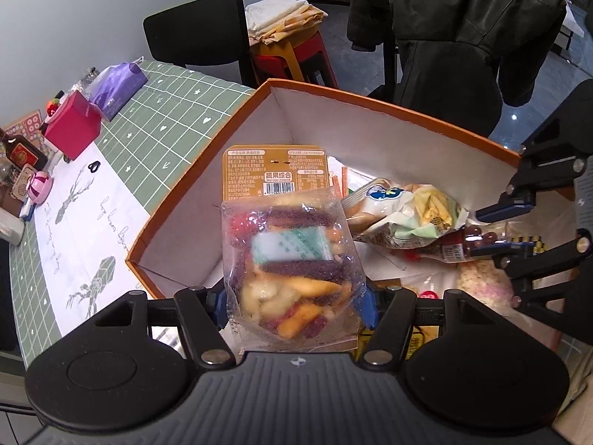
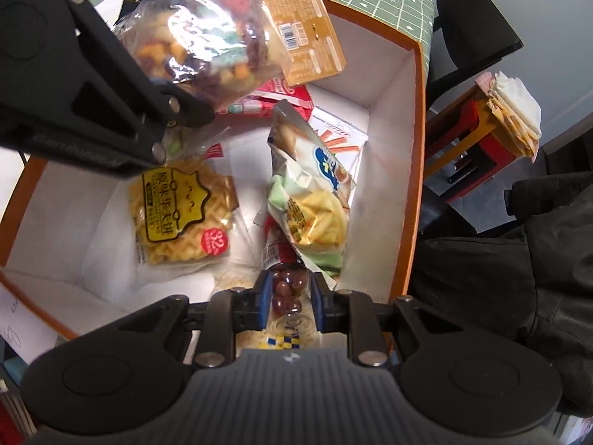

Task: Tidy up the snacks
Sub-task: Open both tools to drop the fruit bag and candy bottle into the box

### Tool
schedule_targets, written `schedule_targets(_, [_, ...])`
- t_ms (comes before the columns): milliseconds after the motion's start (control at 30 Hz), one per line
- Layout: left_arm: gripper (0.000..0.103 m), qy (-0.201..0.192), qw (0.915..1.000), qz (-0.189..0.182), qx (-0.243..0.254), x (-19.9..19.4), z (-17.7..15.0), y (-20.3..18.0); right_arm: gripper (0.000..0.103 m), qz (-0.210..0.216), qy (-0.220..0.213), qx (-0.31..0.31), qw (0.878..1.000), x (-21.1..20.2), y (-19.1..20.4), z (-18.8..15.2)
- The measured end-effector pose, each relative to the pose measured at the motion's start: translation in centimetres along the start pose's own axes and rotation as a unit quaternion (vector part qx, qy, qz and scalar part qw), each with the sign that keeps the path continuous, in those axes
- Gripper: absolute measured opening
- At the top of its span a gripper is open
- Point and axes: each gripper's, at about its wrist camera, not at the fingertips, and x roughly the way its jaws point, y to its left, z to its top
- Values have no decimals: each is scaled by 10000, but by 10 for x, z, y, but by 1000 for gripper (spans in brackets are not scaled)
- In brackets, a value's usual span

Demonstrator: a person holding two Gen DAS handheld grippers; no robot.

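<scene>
Left tongs (image 1: 292, 296) are clamped on a clear bag of mixed fruit crisps (image 1: 292, 259), hanging over the orange box (image 1: 370, 100) at the table's (image 1: 155, 126) green-gridded edge. Right tongs (image 2: 291, 296) grip a small clear tube of brown chocolate balls (image 2: 285, 289) low inside that box, beside the fries packet (image 2: 318, 215) and waffle-biscuit bag (image 2: 181, 215).

fruit-crisp bag (image 1: 292, 259): clear glossy plastic | box (image 1: 370, 137): matt white card inside, orange outside | gripper pads (image 2: 264, 296): blue, ribbed | tablecloth (image 1: 155, 126): smooth, green-checked
</scene>
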Motion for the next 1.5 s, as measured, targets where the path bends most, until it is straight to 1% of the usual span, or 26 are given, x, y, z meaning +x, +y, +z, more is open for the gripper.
schedule_targets(67, [73,-10,9997,175,150,5,2,1,19,-7,-7,2,10000,2,0,0])
schedule_targets(167, [73,-27,9976,532,453,15,5,0,21,48,-20,30,10000,4,1,0])
schedule_targets(267, [73,74,9956,714,594,26,7,1,21,48,-37,-60,10000,6,3,-1])
schedule_targets(367, [76,219,9953,731,603,34,7,5,21,111,-34,-24,9999,7,4,2])
schedule_targets(400, [78,252,9954,719,580,35,7,7,21,199,-47,21,9998,5,3,3])
schedule_targets(467, [80,261,9962,644,529,36,6,10,20,361,-111,61,9993,1,2,3])
schedule_targets(567, [88,300,9962,612,543,37,5,11,20,354,-194,-29,9992,-4,6,4])
schedule_targets(600, [90,278,9963,623,530,36,5,11,21,357,-200,-48,9991,-5,8,4])
schedule_targets(700, [90,126,9957,747,531,30,6,9,22,366,-206,-89,9991,-7,12,4])
schedule_targets(767, [90,61,9958,758,519,25,7,9,23,349,-202,-89,9991,-9,14,3])
schedule_targets(900, [90,-59,9969,690,366,12,4,10,22,346,-219,-47,9991,-17,9,1])
schedule_targets(933, [90,-83,9972,683,304,8,3,9,19,340,-220,-49,9992,-18,8,0])
schedule_targets(967, [90,-116,9975,662,239,4,1,9,14,322,-209,-54,9992,-20,7,-1])
schedule_targets(1067, [90,-217,9981,569,11,-10,-6,9,13,266,-155,-36,9995,-22,4,-4])
schedule_targets(1200, [90,-319,9980,418,-352,-27,-18,13,10,240,25,45,9997,-10,4,-6])
schedule_targets(1267, [90,-378,9975,399,-448,-35,-25,14,4,274,149,95,9995,-1,5,-6])
schedule_targets(1333, [90,-448,9969,397,-508,-45,-32,14,3,276,244,139,9992,9,6,-7])
schedule_targets(1400, [89,-480,9964,383,-586,-53,-41,15,2,203,248,159,9994,14,6,-6])
schedule_targets(1500, [89,-485,9955,360,-735,-62,-54,17,3,245,234,227,9992,13,8,-4])
